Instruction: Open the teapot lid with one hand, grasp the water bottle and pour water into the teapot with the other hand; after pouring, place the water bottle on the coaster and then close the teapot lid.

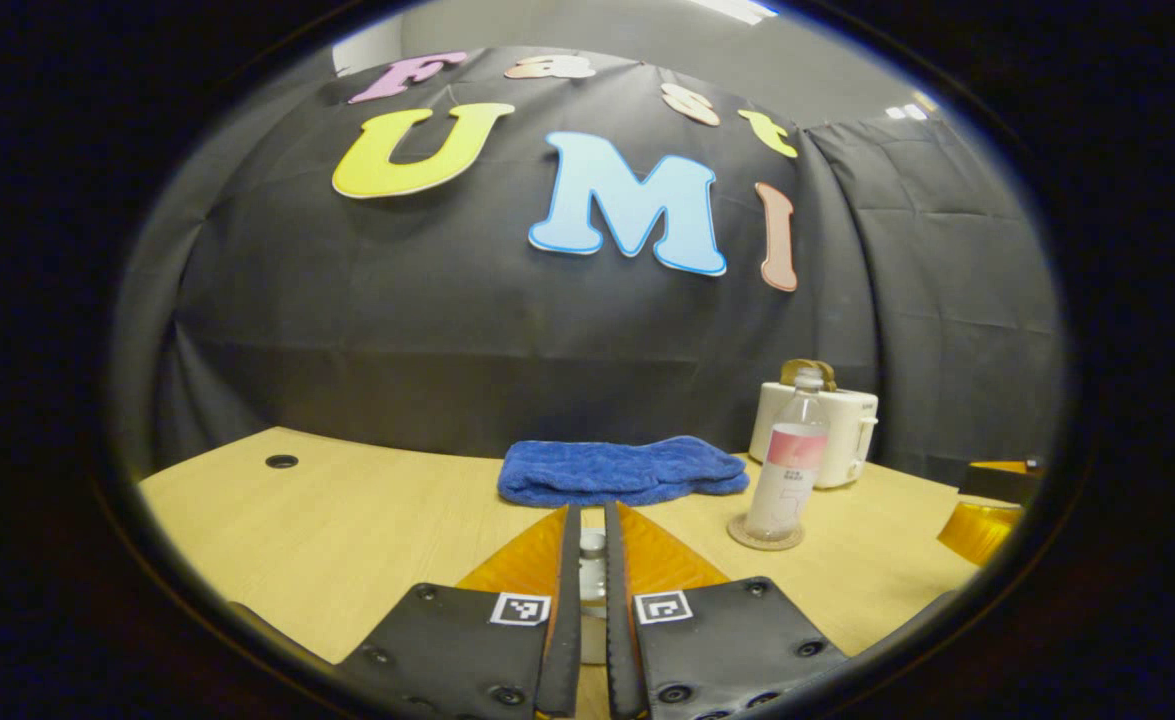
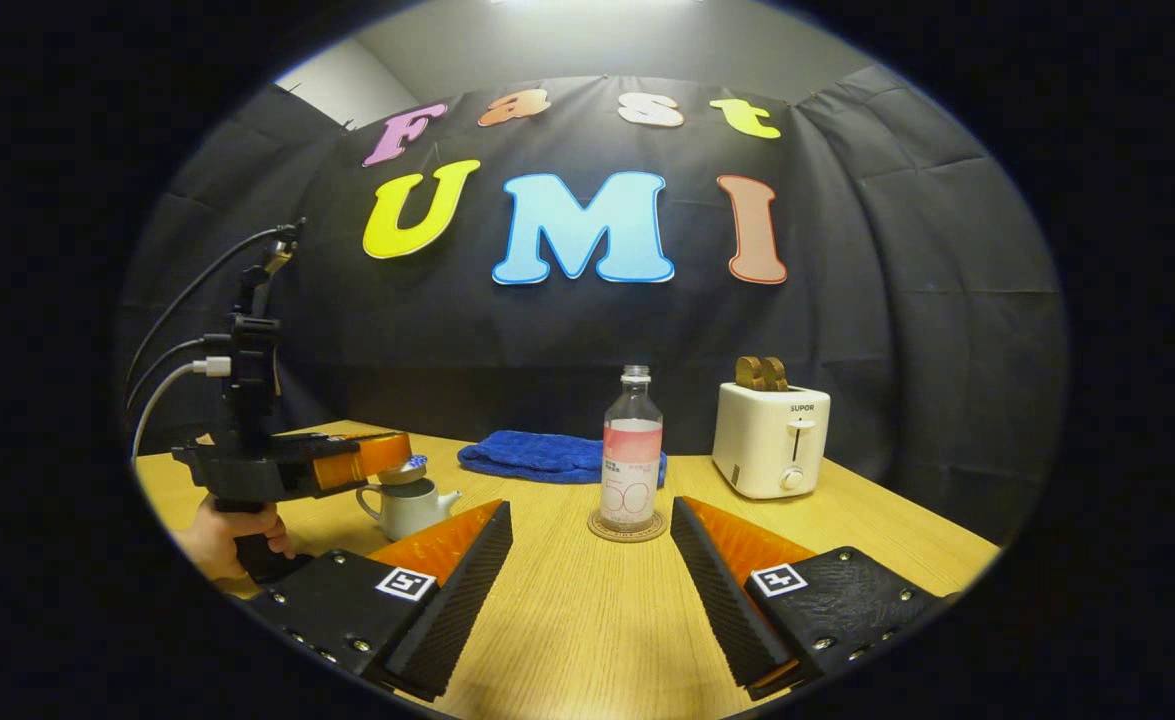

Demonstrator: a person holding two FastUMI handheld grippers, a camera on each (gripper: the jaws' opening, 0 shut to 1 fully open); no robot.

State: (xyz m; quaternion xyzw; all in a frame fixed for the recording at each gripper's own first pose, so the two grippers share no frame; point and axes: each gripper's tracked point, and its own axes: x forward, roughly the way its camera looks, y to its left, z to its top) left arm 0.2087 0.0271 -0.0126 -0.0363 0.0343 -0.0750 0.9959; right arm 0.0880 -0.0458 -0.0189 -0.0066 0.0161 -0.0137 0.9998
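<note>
A small white teapot (image 2: pixel 409 508) stands on the wooden table (image 2: pixel 567 610) at the left in the right gripper view. Its lid (image 2: pixel 410 468) sits just above its opening, gripped by my left gripper (image 2: pixel 394 458), which a hand holds. I cannot tell whether lid and pot touch. In the left gripper view, my left gripper (image 1: pixel 592 512) is shut on the lid's knob (image 1: pixel 593 548). The uncapped water bottle (image 2: pixel 632 455) with a pink label stands upright on a round coaster (image 2: pixel 627 528). My right gripper (image 2: pixel 592 510) stands open in front of the bottle, apart from it.
A folded blue towel (image 2: pixel 532 455) lies behind the bottle near the wall. A white toaster (image 2: pixel 770 440) with bread in it stands at the back right. The table has a cable hole (image 1: pixel 281 461) at its far left. My right gripper's finger (image 1: pixel 979 528) shows at the right edge.
</note>
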